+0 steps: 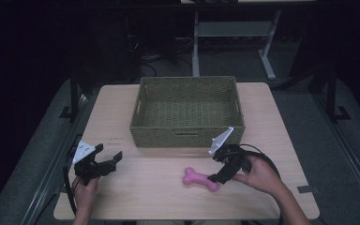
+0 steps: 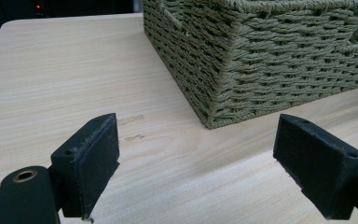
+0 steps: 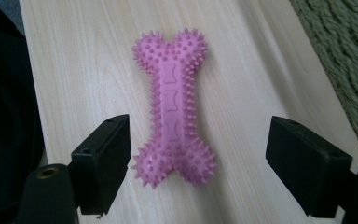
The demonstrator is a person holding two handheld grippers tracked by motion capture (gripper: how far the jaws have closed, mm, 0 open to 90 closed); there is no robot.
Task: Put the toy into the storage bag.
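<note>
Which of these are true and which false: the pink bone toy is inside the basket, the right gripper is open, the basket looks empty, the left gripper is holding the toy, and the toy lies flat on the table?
1. The pink bone toy is inside the woven basket. False: it lies on the table, on the person's side of the basket.
2. The right gripper is open. True: its jaws stand apart on either side of the toy's near end.
3. The basket looks empty. True, as far as the high view shows.
4. The left gripper is holding the toy. False: its jaws are open over bare table near the basket's corner.
5. The toy lies flat on the table. True.
</note>
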